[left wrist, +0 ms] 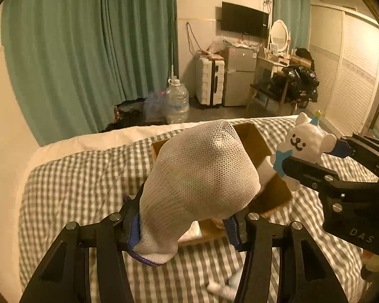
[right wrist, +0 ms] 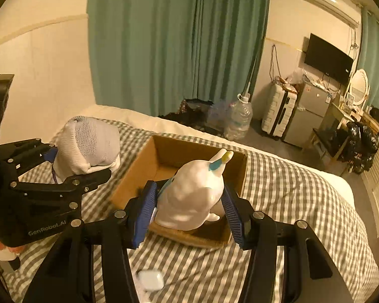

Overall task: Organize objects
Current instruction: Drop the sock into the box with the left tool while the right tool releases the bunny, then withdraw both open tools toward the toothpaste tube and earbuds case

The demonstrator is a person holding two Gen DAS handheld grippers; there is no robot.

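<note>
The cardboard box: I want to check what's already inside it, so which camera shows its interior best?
The right wrist view: the cardboard box lies open below, its inner walls and part of its floor visible past the bear figure. In the left wrist view, the sock hides most of the box.

Home bedroom: bed [right wrist: 290, 189], wall TV [right wrist: 328, 58], fridge [right wrist: 313, 111], suitcase [right wrist: 278, 116].

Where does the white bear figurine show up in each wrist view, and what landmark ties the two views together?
Left wrist: the white bear figurine is at right, facing the camera, held in the right gripper.
Right wrist: centre foreground, seen from behind, between the blue pads, over the box.
Shared landmark: the open cardboard box on the checked bedspread.
</note>
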